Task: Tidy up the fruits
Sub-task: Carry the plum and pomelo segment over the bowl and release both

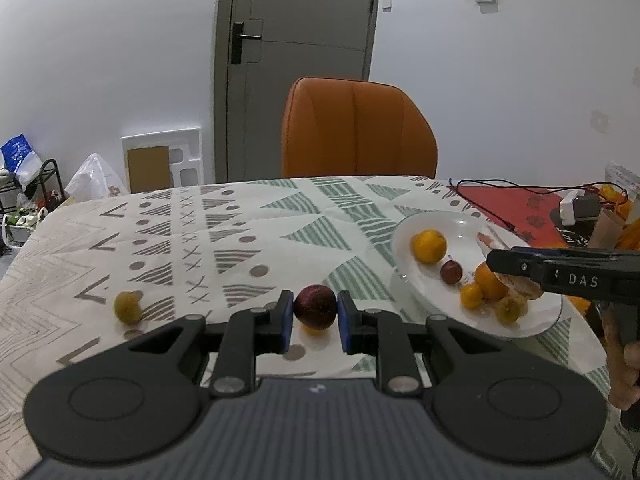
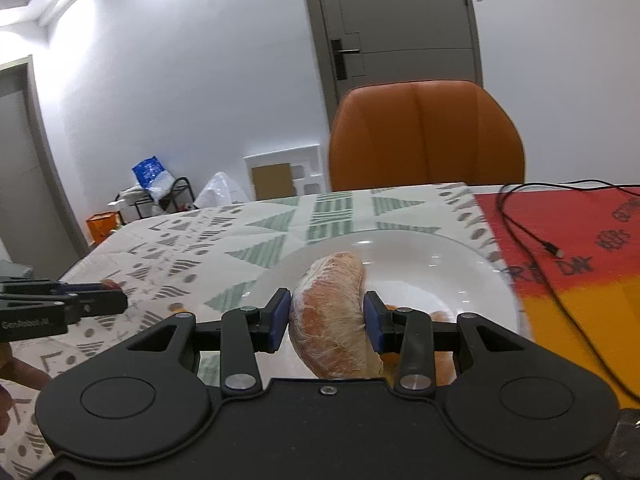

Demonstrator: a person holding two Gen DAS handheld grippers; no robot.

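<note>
While my left gripper is raised above the patterned tablecloth, its 2 blue pads clamp a dark red fruit, round, with a dull speckled skin. A small orange fruit shows just beneath it, mostly hidden. Far to the left on the cloth lies 1 yellow-green fruit, well apart from the rest.

To the right stands a white plate, holding 1 large orange at its far side, 1 small dark red fruit near the middle, and a near cluster of 2 oranges and 1 yellowish fruit, touching one another.

My right gripper hangs over this plate, closed on a peeled citrus piece: pale orange flesh under white pith, elongated, upright between the pads and wider than they are tall. In the left wrist view it shows only partly below the black finger of the right gripper. More orange fruit lies under it in the plate, partly hidden.

Beyond the table stands an orange chair; a red mat with a black cable lies to the right of the plate.
</note>
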